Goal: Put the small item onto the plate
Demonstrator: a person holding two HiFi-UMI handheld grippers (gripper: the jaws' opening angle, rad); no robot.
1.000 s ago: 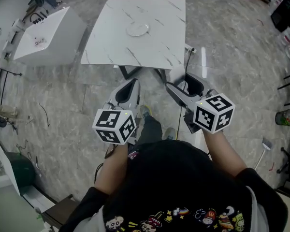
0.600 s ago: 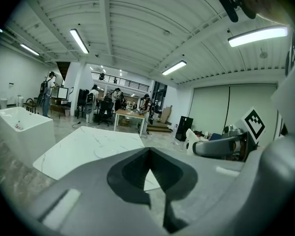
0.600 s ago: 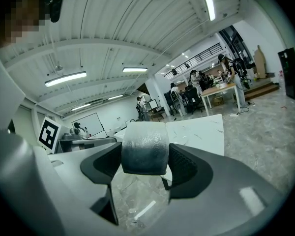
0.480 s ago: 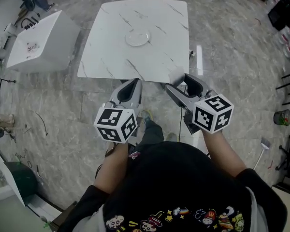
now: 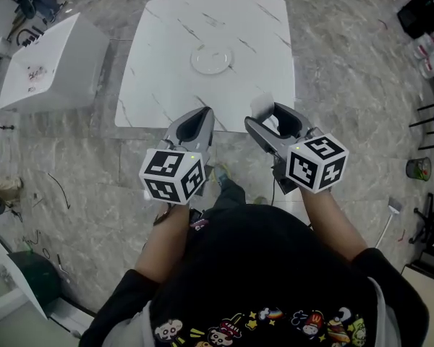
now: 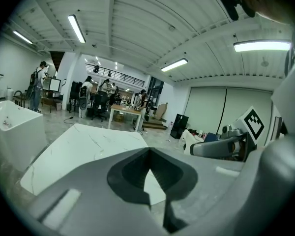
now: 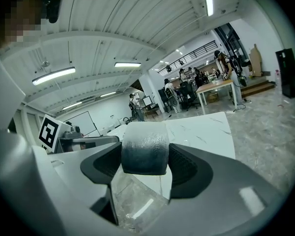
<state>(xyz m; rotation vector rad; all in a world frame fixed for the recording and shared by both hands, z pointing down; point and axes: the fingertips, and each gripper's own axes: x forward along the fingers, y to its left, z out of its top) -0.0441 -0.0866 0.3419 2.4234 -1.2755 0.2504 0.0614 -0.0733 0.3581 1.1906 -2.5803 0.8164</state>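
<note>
A round white plate [image 5: 211, 58] lies near the middle of the white marble table [image 5: 166, 92] ahead of me. My right gripper [image 5: 267, 114] is held over the table's near edge, shut on a small whitish packet [image 5: 262, 105]. In the right gripper view the packet [image 7: 144, 149] is pinched between the jaws, and clear plastic hangs below it. My left gripper [image 5: 201, 114] is at the same near edge, to the left, shut with nothing in it. Its closed tips [image 6: 148, 152] point over the table [image 6: 88, 146].
A second white table [image 5: 40, 67] stands to the left, with a gap of stone floor between. A green bucket [image 5: 418, 168] and chair legs are at the right. Cables lie on the floor at the left. People and desks [image 6: 123, 112] are far behind.
The table and plate have drawn closer and lower in the head view as I step forward. Both grippers now reach its near edge, held as before.
</note>
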